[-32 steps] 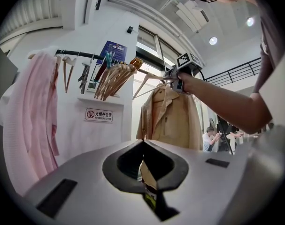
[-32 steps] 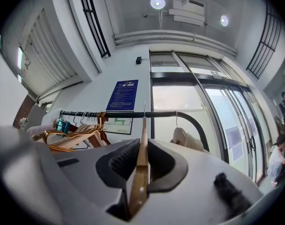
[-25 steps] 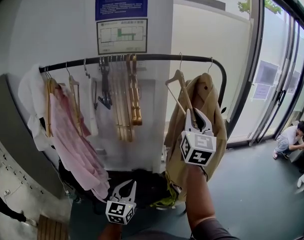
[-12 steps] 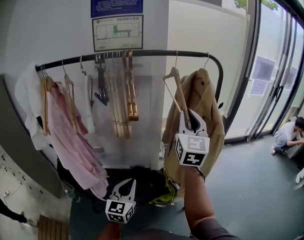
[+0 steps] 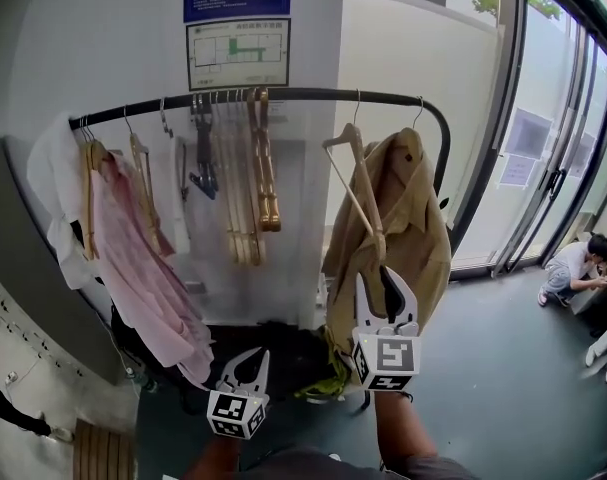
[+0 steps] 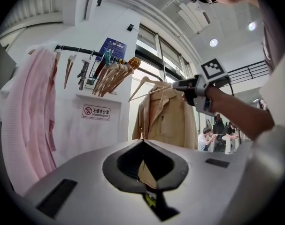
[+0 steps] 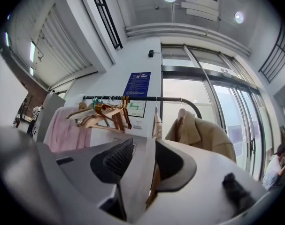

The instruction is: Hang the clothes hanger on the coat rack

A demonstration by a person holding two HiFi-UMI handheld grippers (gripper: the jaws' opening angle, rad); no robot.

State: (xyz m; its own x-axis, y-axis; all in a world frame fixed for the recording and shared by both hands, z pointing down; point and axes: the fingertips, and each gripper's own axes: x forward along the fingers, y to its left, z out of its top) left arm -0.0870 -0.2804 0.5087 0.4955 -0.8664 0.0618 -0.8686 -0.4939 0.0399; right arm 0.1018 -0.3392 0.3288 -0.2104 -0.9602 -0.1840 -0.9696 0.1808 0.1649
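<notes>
A bare wooden hanger point(image 5: 355, 173) hangs by its hook from the black rod of the coat rack point(image 5: 283, 95), just left of a tan coat point(image 5: 408, 218). My right gripper point(image 5: 385, 280) sits just below the hanger's lower end, its jaws opening and gripping nothing. In the right gripper view the hanger point(image 7: 156, 122) shows through the gap of that gripper point(image 7: 144, 142), with the pads clear of it. My left gripper point(image 5: 247, 363) is low and left, away from the rack. Its tips meet in the left gripper view, so this gripper point(image 6: 142, 142) is shut and empty.
A pink garment point(image 5: 143, 268) and a bunch of empty wooden hangers point(image 5: 248, 188) hang farther left on the rod. Dark clutter point(image 5: 283, 358) lies on the floor under the rack. Glass doors point(image 5: 553, 168) stand at the right, where a person point(image 5: 568, 273) crouches.
My right gripper let go of the wooden hanger, opened wide and dropped below it. The hanger stays hung on the rod. The left gripper has not moved.
</notes>
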